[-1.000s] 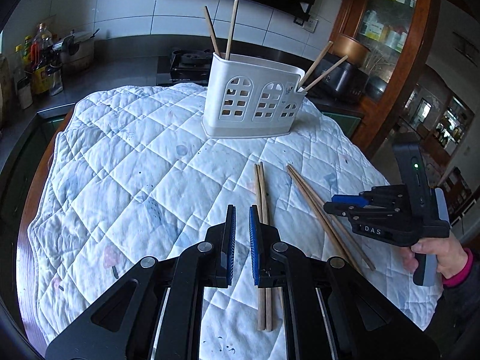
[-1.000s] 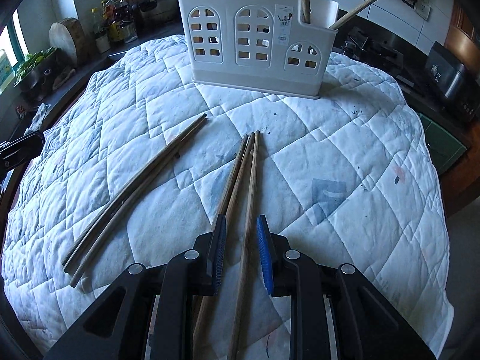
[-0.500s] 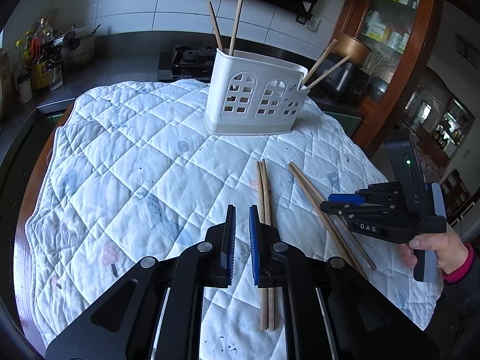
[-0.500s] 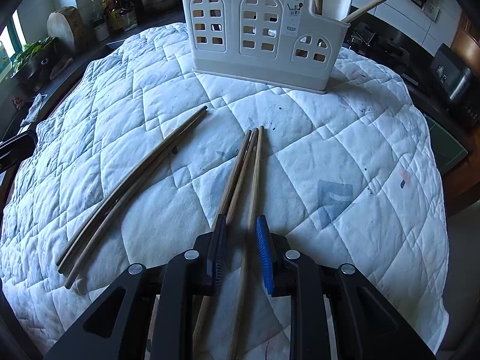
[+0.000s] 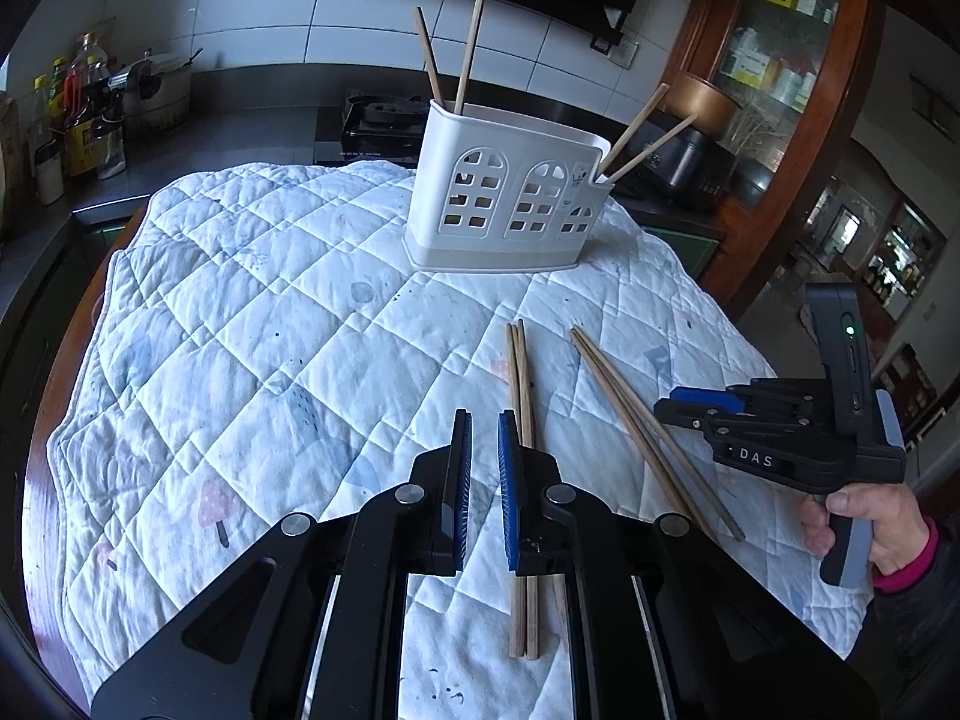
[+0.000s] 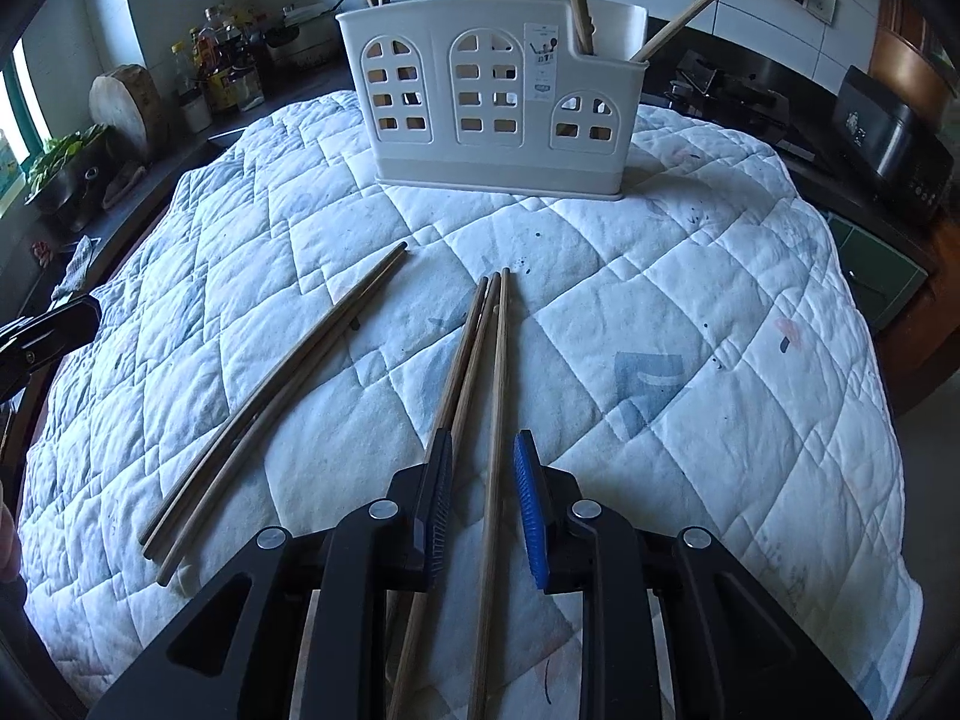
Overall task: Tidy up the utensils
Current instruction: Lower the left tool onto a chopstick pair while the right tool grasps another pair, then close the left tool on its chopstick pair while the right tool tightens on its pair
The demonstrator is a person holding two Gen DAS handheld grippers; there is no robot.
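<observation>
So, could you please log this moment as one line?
left gripper shut, empty | right gripper open over chopstick | holder holds four chopsticks

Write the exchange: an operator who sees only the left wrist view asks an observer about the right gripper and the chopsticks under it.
Operator: Is the right gripper lined up on a chopstick?
Observer: Yes. The right gripper is open, with one chopstick lying between its jaws, not pinched.
Operator: How many are in that bunch?
Observer: Three. The other two run beneath one finger.
</observation>
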